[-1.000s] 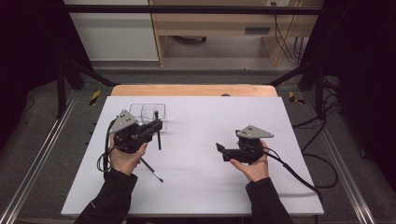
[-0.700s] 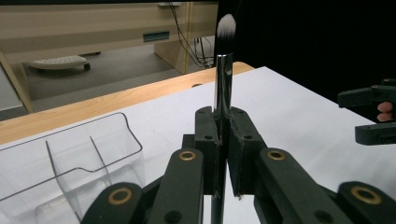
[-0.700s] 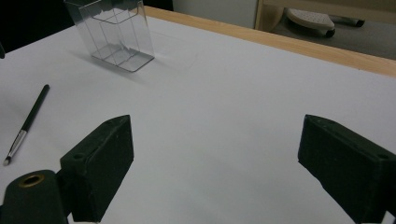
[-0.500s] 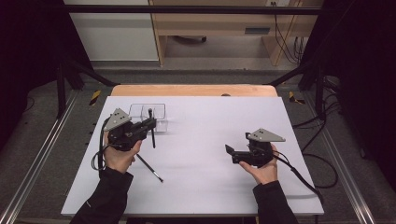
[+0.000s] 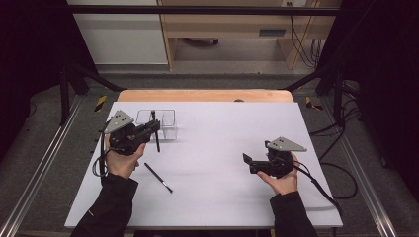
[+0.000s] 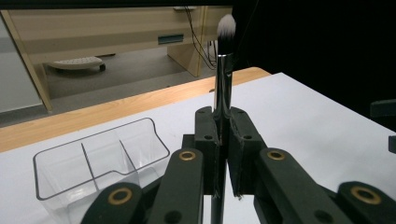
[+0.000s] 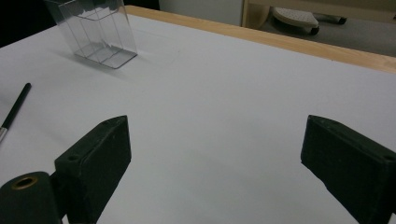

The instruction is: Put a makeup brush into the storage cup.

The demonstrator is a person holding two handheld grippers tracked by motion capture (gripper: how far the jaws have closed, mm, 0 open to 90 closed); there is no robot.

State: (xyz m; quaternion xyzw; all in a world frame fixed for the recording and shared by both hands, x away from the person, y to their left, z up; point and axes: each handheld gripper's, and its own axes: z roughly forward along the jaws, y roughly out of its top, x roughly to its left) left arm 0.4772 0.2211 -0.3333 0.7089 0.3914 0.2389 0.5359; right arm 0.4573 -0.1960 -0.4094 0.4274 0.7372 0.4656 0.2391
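The left gripper [image 6: 223, 140] clamps an upright, white-tipped makeup brush [image 6: 225, 60], seemingly just beside the clear plastic divided organiser [image 6: 100, 158]; the right gripper [image 7: 215, 158] stands wide apart.

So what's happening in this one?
A person works at a white table with a gripper in each hand. The left gripper is shut on a makeup brush, held upright with the bristles on top, close to a clear divided organizer that looks empty. A second brush lies flat on the table near the left hand. The right gripper is open, holding nothing, apart from both.
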